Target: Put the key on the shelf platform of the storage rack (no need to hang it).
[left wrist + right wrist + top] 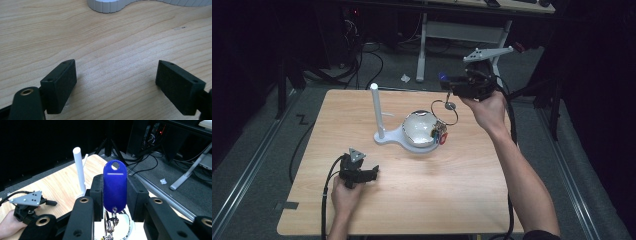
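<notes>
My right gripper (448,84) is raised above the table's far right and is shut on a blue oval key tag (115,185), which stands upright between its jaws. A metal key ring (444,111) hangs from the tag, and small coloured tags (440,134) dangle from the ring at the rim of a shiny bowl (418,129). The bowl sits on a white stand with an upright post (375,107). Near the table's front left, my left gripper (373,173) rests low on the wood. Its jaws are open and hold nothing (116,72).
The white stand's base (107,6) lies just beyond the left gripper. The wooden table (452,195) has bare room at the front and right. Desk legs and cables stand on the floor behind it.
</notes>
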`<state>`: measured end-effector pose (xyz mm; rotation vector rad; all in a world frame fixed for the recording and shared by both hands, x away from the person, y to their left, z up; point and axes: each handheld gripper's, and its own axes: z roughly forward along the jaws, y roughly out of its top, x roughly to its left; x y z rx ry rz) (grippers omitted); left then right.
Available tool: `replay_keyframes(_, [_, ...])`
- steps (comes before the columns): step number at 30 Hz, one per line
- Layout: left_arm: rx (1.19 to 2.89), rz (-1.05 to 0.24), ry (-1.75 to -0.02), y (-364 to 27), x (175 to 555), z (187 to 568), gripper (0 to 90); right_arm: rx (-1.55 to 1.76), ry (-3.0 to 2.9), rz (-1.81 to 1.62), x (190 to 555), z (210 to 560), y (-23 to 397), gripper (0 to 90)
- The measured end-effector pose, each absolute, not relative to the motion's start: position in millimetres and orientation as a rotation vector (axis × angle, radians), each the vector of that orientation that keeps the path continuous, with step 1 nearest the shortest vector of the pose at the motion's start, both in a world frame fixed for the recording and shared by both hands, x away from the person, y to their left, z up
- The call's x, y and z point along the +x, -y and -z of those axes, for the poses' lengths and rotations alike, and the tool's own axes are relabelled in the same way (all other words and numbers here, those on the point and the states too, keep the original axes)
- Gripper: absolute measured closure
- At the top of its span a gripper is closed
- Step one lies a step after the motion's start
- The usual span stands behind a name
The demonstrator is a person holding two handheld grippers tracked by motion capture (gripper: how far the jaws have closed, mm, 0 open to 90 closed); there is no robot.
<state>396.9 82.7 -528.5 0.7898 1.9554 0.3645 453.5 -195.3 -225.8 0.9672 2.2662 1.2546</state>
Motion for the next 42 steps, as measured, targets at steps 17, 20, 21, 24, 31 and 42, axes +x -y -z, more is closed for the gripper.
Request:
replay_keyframes(17, [0.790,-0.363,-1.957,-83,397,528,17.5,1.041,-2.242,-1.268,485,240,168,69.8])
replay_keyframes(20, [0.794,-0.364,-1.955,-83,397,529,17.5,1.051,-2.245,-1.264,487,246,167,69.8])
replay_keyframes(21, [0.798,-0.365,-1.952,-83,397,529,17.5,1.056,-2.252,-1.262,489,253,166,69.8])
replay_keyframes(24, [0.795,-0.361,-1.955,-83,397,528,17.4,1.064,-2.261,-1.254,491,260,165,69.8])
replay_keyframes(31, [0.786,-0.359,-1.959,-82,397,528,17.5,1.112,-2.300,-1.233,499,287,162,69.7])
replay_keyframes(42, [0.785,-0.363,-1.960,-83,397,528,17.5,1.092,-2.334,-1.198,500,303,157,69.7])
